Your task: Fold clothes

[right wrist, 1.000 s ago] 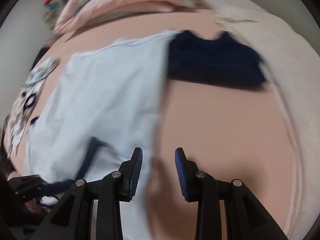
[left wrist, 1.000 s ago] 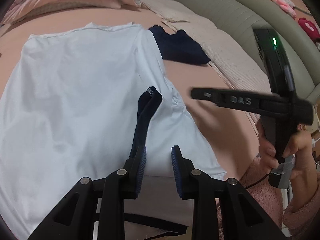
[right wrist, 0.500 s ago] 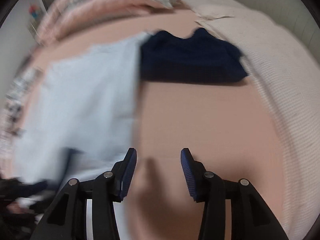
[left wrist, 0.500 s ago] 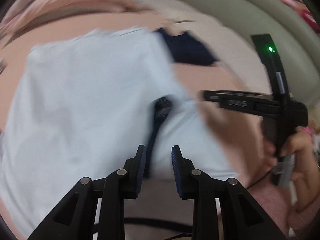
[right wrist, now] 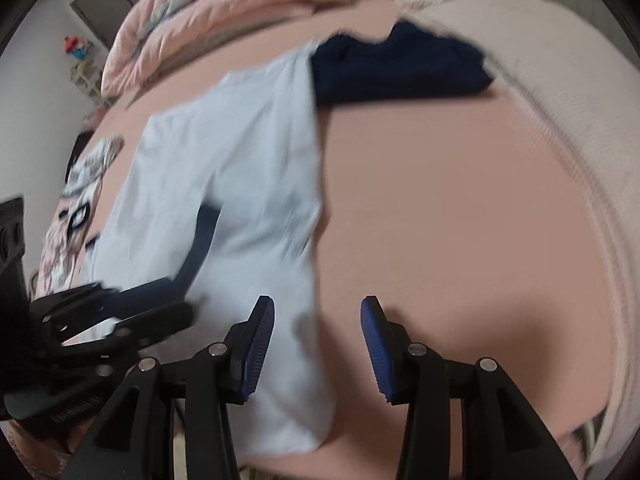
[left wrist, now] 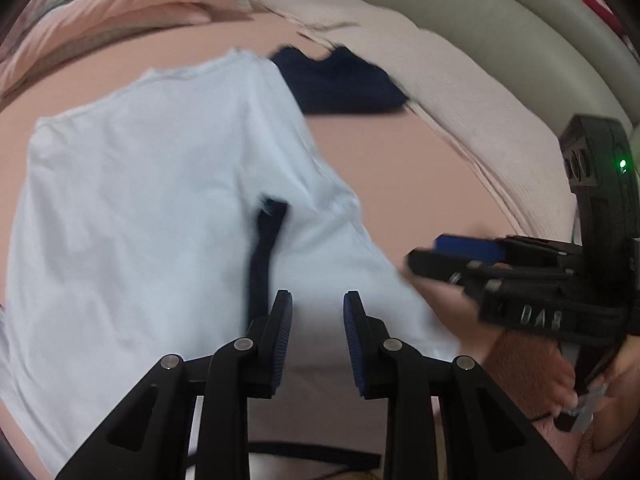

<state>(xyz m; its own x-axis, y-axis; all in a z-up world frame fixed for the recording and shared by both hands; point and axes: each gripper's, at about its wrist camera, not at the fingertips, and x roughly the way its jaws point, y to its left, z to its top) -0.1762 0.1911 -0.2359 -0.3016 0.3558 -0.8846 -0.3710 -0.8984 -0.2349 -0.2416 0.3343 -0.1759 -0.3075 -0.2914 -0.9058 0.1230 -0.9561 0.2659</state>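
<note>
A light blue shirt (left wrist: 140, 200) (right wrist: 224, 168) lies spread flat on the pink bed sheet (left wrist: 400, 168) (right wrist: 460, 220). A navy strip (left wrist: 266, 248) (right wrist: 202, 232) runs across it toward me and ends behind the left finger of my left gripper (left wrist: 318, 300) (right wrist: 176, 312). That gripper's pads stand a narrow gap apart with only shirt showing between them. My right gripper (right wrist: 316, 312) (left wrist: 420, 256) is open wider. It hovers over the shirt's right edge, one pad above the cloth and the other above the sheet.
A folded navy garment (left wrist: 340, 84) (right wrist: 400, 64) lies past the shirt's far right corner. A cream blanket (left wrist: 460, 92) (right wrist: 560, 80) borders the right side. Pink quilts (left wrist: 120, 4) (right wrist: 224, 4) pile at the back. A patterned garment (right wrist: 80, 192) lies on the left.
The right gripper's jaws have widened. It has swung in beside the shirt's near right edge, closer to my left gripper. The left gripper has shifted slightly, its gap unchanged.
</note>
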